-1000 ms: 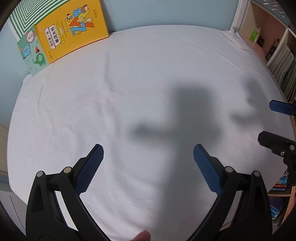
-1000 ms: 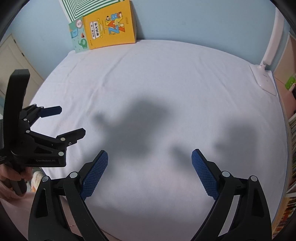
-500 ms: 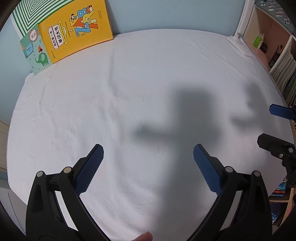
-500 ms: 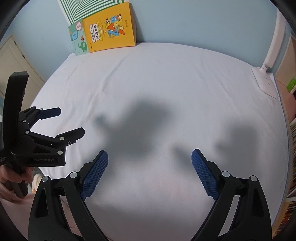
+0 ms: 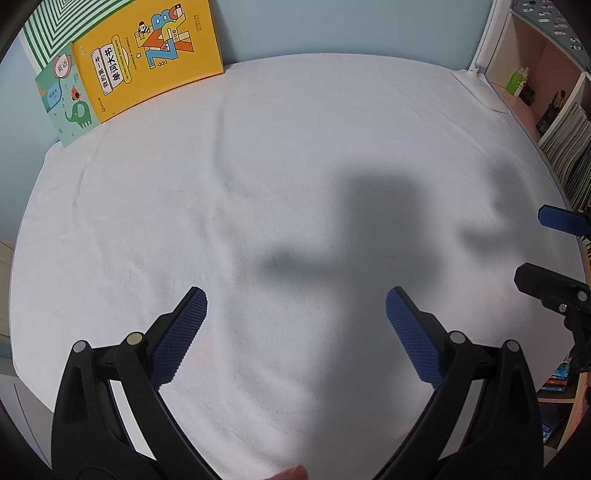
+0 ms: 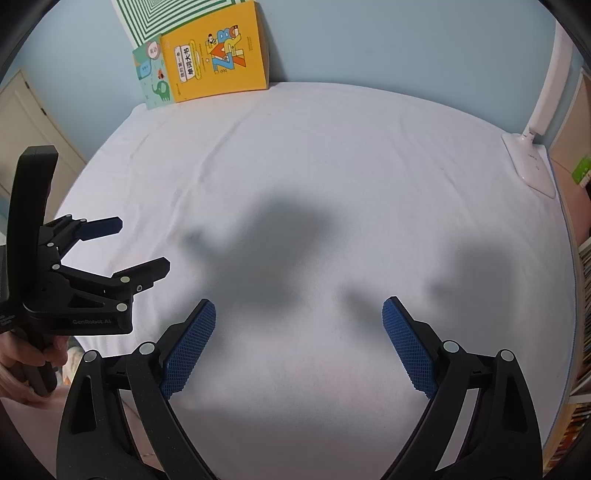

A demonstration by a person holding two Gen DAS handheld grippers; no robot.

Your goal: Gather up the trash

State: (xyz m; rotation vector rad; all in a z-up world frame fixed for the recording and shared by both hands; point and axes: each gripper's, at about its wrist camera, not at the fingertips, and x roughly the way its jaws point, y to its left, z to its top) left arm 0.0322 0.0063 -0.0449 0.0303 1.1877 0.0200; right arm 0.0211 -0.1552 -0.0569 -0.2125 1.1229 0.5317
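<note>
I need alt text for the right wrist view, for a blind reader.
The open right gripper hovers over a white cloth-covered table, holding nothing. The left gripper, also open, enters from the left; children's books lean on the blue wall.

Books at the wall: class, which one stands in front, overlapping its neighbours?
The yellow book; it covers part of the green elephant book and the striped book behind.
</note>
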